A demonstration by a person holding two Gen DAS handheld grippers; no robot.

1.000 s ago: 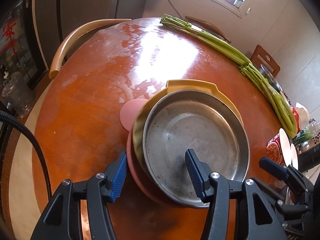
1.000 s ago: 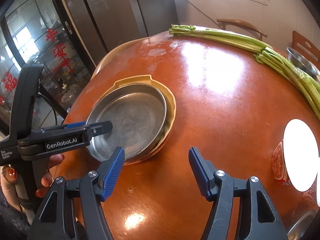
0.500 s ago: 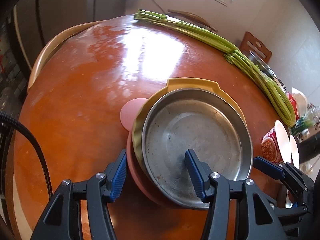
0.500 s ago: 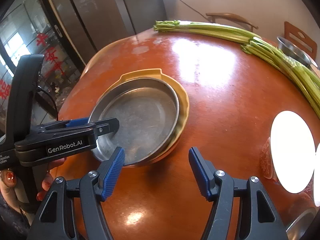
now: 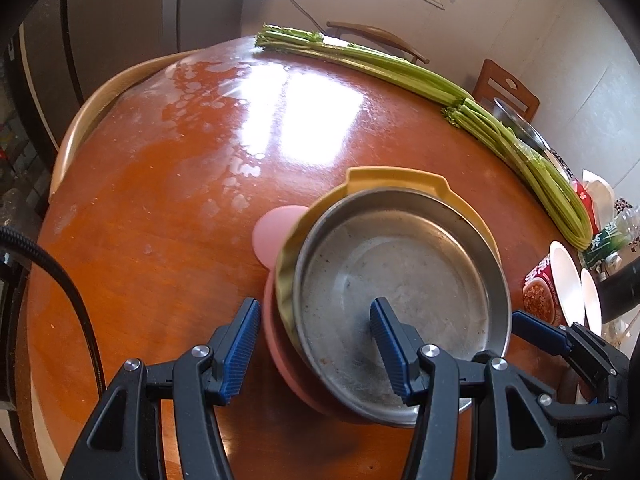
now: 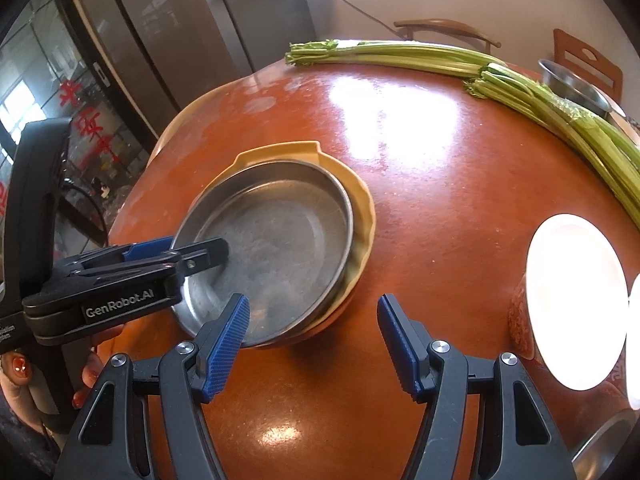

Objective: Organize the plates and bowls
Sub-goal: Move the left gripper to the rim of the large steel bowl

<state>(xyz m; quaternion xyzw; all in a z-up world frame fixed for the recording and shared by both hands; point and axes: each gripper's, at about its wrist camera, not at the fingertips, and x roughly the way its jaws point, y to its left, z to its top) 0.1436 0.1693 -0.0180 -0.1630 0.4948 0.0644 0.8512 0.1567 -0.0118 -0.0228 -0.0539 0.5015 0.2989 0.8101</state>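
The steel pan (image 5: 400, 280) sits nested in a yellow plate (image 5: 396, 180), which rests on a pink plate (image 5: 276, 232) with a round ear; the stack stands on the near part of the round red-brown table (image 5: 160, 200). My left gripper (image 5: 312, 344) straddles the near rim of the stack: one blue pad lies inside the pan against its wall, the other outside by the pink plate. Whether the pads actually press on the rims I cannot tell. In the right wrist view the same gripper (image 6: 176, 252) reaches over the pan's left rim. My right gripper (image 6: 312, 344) hangs released over bare table, just beside the stack, nothing between its pads. To the right stand red-patterned bowls (image 6: 572, 300) with white interiors. Celery stalks (image 6: 440, 56) lie along the far edge, a steel bowl (image 6: 576, 84) beyond them.
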